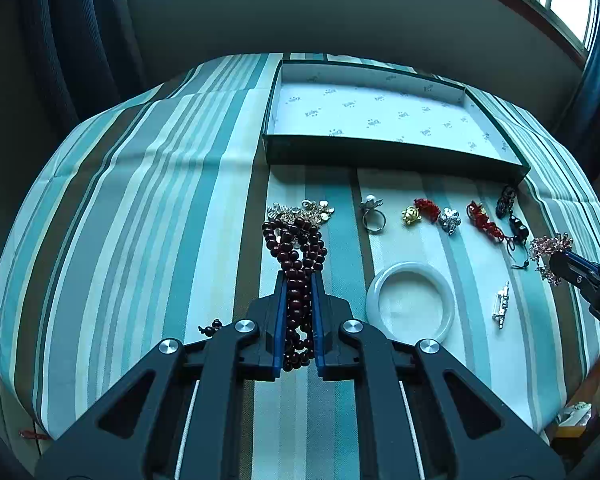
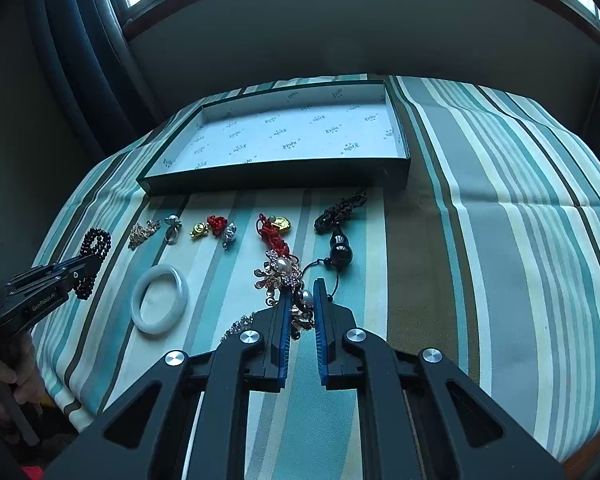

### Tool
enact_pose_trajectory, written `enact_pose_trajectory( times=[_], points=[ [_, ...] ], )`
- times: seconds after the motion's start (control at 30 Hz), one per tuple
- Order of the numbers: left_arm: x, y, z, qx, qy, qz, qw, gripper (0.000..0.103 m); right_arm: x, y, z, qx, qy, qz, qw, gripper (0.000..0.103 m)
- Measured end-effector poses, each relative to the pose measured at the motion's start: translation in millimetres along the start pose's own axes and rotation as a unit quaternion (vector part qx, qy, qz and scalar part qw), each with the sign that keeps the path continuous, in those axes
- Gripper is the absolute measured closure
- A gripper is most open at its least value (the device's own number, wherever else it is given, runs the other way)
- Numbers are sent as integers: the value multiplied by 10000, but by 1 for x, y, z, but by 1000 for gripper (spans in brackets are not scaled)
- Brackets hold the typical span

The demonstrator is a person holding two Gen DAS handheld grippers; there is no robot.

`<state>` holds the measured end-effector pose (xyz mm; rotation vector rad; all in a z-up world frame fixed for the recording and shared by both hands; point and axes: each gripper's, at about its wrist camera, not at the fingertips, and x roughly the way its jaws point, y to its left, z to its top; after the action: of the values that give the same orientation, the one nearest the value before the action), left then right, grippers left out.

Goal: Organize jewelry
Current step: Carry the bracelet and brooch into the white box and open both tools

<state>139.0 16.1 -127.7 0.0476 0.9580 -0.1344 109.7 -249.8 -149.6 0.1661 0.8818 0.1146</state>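
Note:
My left gripper (image 1: 299,280) is shut on a dark red bead bracelet (image 1: 296,252) and holds it above the striped cloth; it also shows in the right wrist view (image 2: 94,246). My right gripper (image 2: 302,292) is shut on a rose-gold pearl brooch (image 2: 280,274), which also shows in the left wrist view (image 1: 550,248). A shallow open box (image 1: 384,152) with white printed lining stands at the back, with nothing in it (image 2: 276,178). In front of it lies a row of jewelry: a ring (image 1: 373,216), a gold charm (image 1: 411,216), a white bangle (image 1: 412,306).
Also on the cloth: a gold-silver chain (image 1: 300,210), a silver charm (image 1: 450,220), a red knotted cord (image 1: 484,220), a black gourd pendant on cord (image 2: 340,250) and a silver clip (image 1: 502,306). The table edge drops off at left and right. Curtains and a window stand behind.

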Motion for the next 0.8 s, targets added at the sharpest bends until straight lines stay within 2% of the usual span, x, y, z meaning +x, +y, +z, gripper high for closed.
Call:
enact_pose_trajectory(
  times=[0.33, 0.6, 0.8],
  points=[
    [-10, -32, 63, 285, -567, -194, 9978, 92, -7, -6, 65, -54, -547, -30, 9985, 92],
    [28, -56, 122, 316, -772, -382, 9958, 92, 29, -18, 114, -102, -736, -210, 9970, 92],
    [74, -72, 141, 426, -588, -363, 9967, 92, 73, -30, 128, -97, -517, -399, 9978, 92]
  ],
)
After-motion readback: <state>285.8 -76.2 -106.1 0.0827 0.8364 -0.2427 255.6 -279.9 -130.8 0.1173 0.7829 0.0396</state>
